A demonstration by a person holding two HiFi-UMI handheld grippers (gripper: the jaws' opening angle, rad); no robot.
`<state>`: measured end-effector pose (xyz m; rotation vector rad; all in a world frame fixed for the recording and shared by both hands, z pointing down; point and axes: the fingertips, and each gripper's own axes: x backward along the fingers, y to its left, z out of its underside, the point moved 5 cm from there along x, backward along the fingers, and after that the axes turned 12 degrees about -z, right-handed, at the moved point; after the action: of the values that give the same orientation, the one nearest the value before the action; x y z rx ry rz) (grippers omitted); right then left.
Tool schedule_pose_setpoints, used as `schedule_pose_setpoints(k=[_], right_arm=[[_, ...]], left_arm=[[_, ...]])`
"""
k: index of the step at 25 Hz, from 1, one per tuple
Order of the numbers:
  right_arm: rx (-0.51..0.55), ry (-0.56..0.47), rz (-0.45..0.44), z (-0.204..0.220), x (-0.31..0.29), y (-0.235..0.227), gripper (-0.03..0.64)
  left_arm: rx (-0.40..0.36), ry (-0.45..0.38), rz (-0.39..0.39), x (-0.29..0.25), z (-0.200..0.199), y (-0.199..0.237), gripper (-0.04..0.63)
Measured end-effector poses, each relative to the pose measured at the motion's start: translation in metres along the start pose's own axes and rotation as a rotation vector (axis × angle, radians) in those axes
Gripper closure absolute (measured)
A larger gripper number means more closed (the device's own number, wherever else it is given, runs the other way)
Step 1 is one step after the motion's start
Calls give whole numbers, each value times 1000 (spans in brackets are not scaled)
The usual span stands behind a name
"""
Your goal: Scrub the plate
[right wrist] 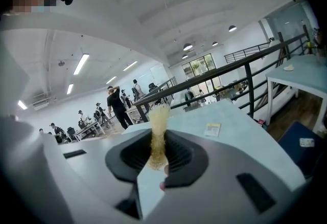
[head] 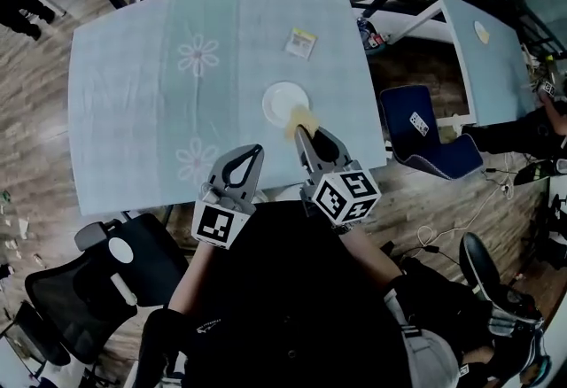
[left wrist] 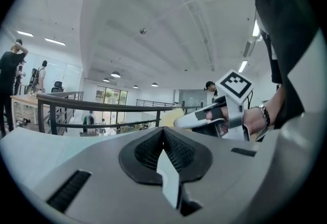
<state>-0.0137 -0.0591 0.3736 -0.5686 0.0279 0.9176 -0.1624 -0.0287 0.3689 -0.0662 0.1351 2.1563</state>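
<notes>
Plate [head: 283, 98] lies just beyond the sponge [head: 303, 120] clamped in the right tool [head: 308, 135].

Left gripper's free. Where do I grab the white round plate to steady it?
Take the white round plate by its left rim, coming in low from the left. It lies flat on the light blue tablecloth, so only the thin edge offers a hold, and the yellow sponge in the right gripper covers its near-right edge. Open the shut left gripper first.
</notes>
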Motion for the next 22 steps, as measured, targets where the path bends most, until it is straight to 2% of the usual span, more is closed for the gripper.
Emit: schedule_pose_setpoints(k=[4, 9, 14, 19, 22], right_arm=[[17, -52, -11, -11, 5, 24, 549], [26, -111, -105, -28, 15, 60, 549], [30, -122, -171, -30, 31, 90, 549], [-15, -158, -145, -23, 46, 96, 549], [-19, -188, -152, -18, 46, 98, 549]], left_arm=[[30, -45, -16, 24, -23, 0, 583], [-10, -80, -8, 41, -43, -4, 583], [14, -118, -11, 51, -59, -9, 583], [-37, -99, 35, 57, -52, -22, 583], [-21, -80, 30, 63, -46, -21, 583]])
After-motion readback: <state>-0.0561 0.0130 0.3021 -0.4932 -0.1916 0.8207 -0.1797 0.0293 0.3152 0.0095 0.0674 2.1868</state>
